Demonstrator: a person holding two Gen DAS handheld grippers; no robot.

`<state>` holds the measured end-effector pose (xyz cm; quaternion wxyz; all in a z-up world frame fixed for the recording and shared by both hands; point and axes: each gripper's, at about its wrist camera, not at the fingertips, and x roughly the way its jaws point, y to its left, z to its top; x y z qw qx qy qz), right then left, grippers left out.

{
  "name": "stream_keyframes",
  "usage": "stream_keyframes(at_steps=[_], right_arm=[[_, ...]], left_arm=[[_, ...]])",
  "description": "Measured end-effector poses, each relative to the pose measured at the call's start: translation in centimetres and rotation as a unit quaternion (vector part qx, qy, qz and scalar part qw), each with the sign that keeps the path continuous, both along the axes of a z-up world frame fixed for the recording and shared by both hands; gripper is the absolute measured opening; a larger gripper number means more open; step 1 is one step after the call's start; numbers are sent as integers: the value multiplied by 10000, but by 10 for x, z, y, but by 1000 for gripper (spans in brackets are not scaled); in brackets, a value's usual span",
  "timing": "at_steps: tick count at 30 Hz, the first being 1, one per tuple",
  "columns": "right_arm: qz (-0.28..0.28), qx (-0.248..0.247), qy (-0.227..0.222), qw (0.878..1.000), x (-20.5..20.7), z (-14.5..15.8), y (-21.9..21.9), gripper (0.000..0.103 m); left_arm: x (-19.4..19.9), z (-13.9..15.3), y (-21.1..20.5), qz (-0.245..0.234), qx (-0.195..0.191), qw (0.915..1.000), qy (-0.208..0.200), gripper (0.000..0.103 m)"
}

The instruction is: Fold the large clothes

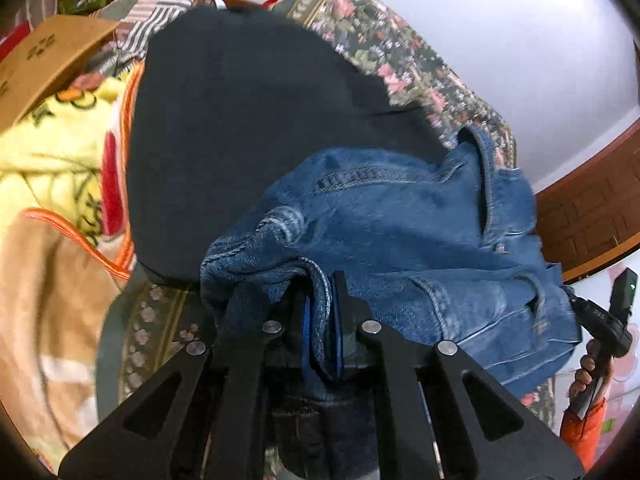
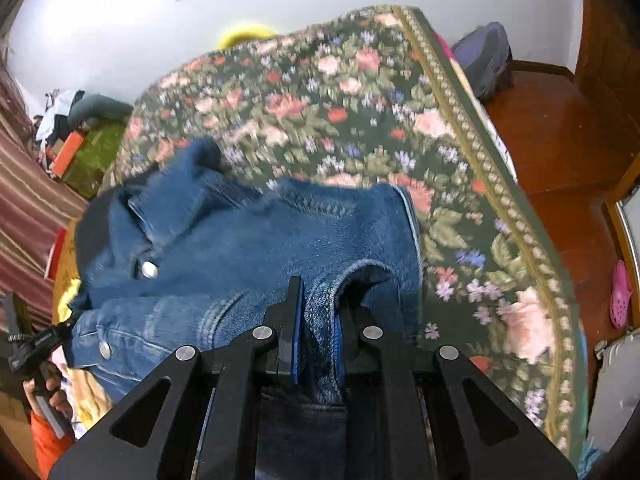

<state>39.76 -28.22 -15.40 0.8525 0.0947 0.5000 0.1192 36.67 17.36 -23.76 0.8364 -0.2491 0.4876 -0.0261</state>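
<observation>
- Left gripper [image 1: 320, 300] clenched on a bunched hem or cuff edge of the denim jacket [image 1: 400, 232]; the fold of cloth runs down between the blue pads.
- Right gripper [image 2: 318, 308] likewise clenched on a thick seamed edge of the same jacket [image 2: 240, 240], cloth pinched between its pads.
- Jacket hangs and drapes between the two grippers over the bed, its far part lying on the floral bedspread [image 2: 320, 100] and, in the left view, partly over a dark garment [image 1: 248, 120].
- Risk — both grips are on rolled, multi-layer seams; judged likely to slip one layer out if the pull is uneven, leaving a skewed fold.
- Risk — dragging the denim could catch the dark garment beneath and pull it along or rumple it.
- Metal buttons [image 2: 149, 269] may snag in a crease.
- Left side crowded: yellow-and-orange blanket [image 1: 60, 168] and a cardboard box [image 1: 44, 60] just beside the dark garment — little free room there.
- Right side: broad bare bedspread, then its bordered edge [image 2: 500, 208] and a drop to the wooden floor [image 2: 552, 128]. Cloth laid too far right could slide off.
</observation>
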Motion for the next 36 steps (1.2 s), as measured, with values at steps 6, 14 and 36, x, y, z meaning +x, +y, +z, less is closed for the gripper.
stream_keyframes(at_steps=[6,14,36], right_arm=[[553,-1266,-414,9896,-20,19,26,16],[1201,-2500,-1266,9524,-84,43,58,49],[1291,-2459,-902,9564,-96,14,69,62]], left_arm=[[-13,17,-14,-242,661,9975,-85,15],[-62,62,-43,-576,2118,9729,-723,59],[-67,3,-56,-738,2998,9511,-100,62]])
